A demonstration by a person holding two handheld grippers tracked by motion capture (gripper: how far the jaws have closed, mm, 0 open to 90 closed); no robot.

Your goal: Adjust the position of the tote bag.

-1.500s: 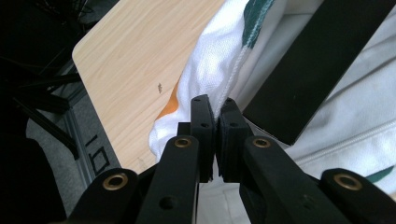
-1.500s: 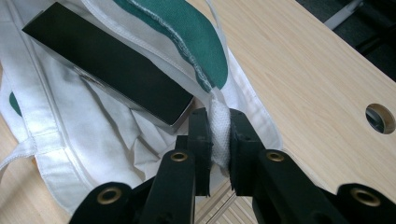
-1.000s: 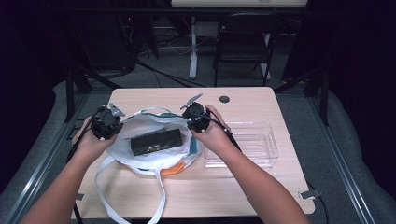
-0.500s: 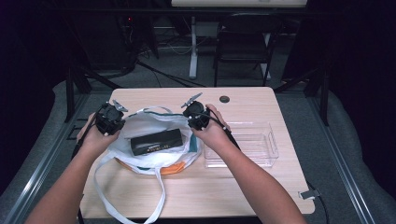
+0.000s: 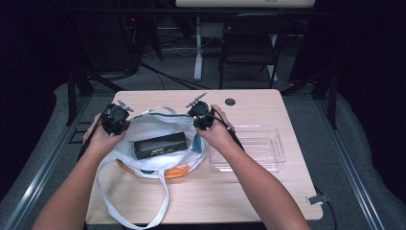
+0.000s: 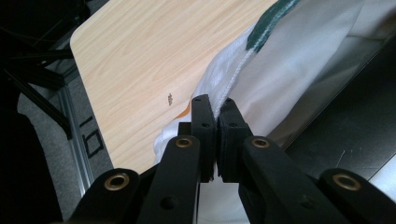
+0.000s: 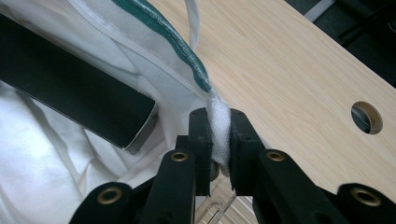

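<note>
Grippers hold the white bag (image 5: 158,143) open mid-surface (image 5: 268,201), black box (image 5: 160,145) inside, clear tray (image 5: 261,148) just right. Left gripper (image 6: 215,105) pinches the bag's rim (bare wood beyond). Right gripper (image 7: 218,116) clamps its bunched rim, near a round hole (image 7: 367,117).

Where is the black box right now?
In the high view the black box lies inside the open white bag on the table's left half, between the left gripper and right gripper, which pinch the bag's rim.

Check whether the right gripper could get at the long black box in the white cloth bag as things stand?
Probably not yet: the right gripper is shut on the bag's rim. The black box lies uncovered beside it.
</note>
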